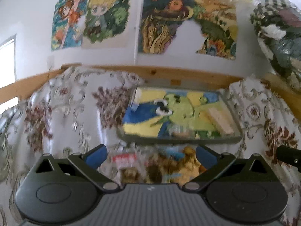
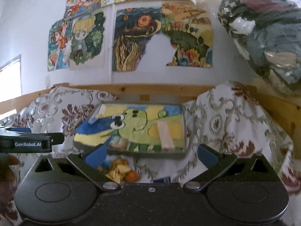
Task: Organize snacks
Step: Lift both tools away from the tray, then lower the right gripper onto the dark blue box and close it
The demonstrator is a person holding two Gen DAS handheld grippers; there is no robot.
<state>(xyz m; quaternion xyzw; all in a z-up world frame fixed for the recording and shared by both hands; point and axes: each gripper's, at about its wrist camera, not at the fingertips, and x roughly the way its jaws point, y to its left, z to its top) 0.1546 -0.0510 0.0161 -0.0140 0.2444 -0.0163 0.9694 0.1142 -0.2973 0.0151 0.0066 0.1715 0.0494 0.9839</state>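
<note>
A clear tray (image 1: 180,141) with a green cartoon picture under it lies on the floral cloth; it also shows in the right wrist view (image 2: 146,153). A pale wafer pack (image 1: 221,119) lies in its right part, also seen in the right wrist view (image 2: 166,135). A pile of snack packets (image 1: 160,166) sits in front of the tray, between the fingers of my open left gripper (image 1: 151,155). In the right wrist view the yellow and orange packets (image 2: 121,170) lie low left of my open, empty right gripper (image 2: 151,155). The left gripper's body (image 2: 32,141) shows at the left there.
A wooden rail (image 2: 150,89) runs behind the tray, below a white wall with drawings (image 2: 135,39). A bagged bundle of fabric (image 2: 269,37) sits at the upper right. The floral cloth (image 2: 235,120) bunches up on both sides of the tray.
</note>
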